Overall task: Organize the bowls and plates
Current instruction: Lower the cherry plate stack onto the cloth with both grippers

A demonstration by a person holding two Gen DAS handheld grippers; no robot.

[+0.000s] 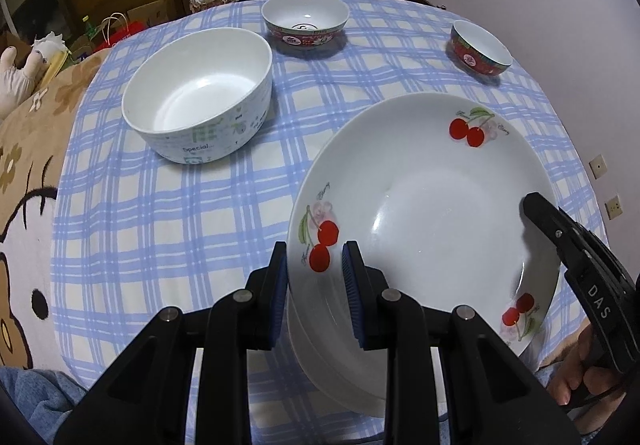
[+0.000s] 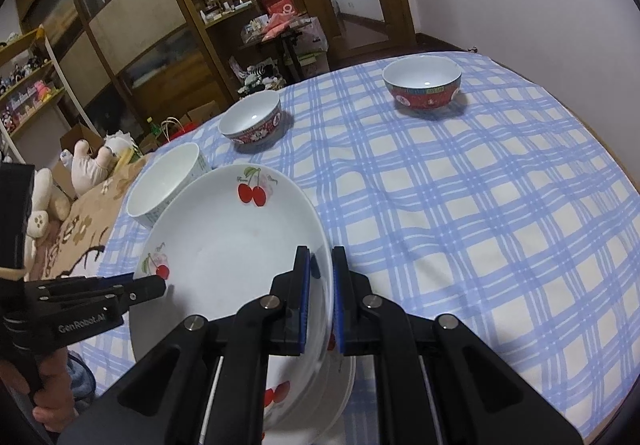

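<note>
A deep white plate with cherry prints (image 1: 420, 213) (image 2: 224, 245) hangs tilted just above the blue checked tablecloth (image 1: 180, 229) (image 2: 460, 205). My left gripper (image 1: 316, 285) (image 2: 158, 287) is shut on the plate's near-left rim. On the opposite rim my right gripper (image 2: 321, 297) (image 1: 538, 211) is shut too. A second white rim (image 2: 344, 385) shows right under the plate. A big white bowl with green print (image 1: 200, 93) (image 2: 168, 181) stands to the left. Farther back stand a red-patterned bowl (image 1: 306, 21) (image 2: 252, 117) and a smaller red bowl (image 1: 480, 49) (image 2: 422, 83).
A brown flowered blanket (image 1: 36, 133) and plush toys (image 2: 92, 165) lie off the cloth's left edge. Wooden cabinets (image 2: 132, 25) and clutter fill the room behind. A person's hand (image 1: 580, 377) grips the right tool's handle.
</note>
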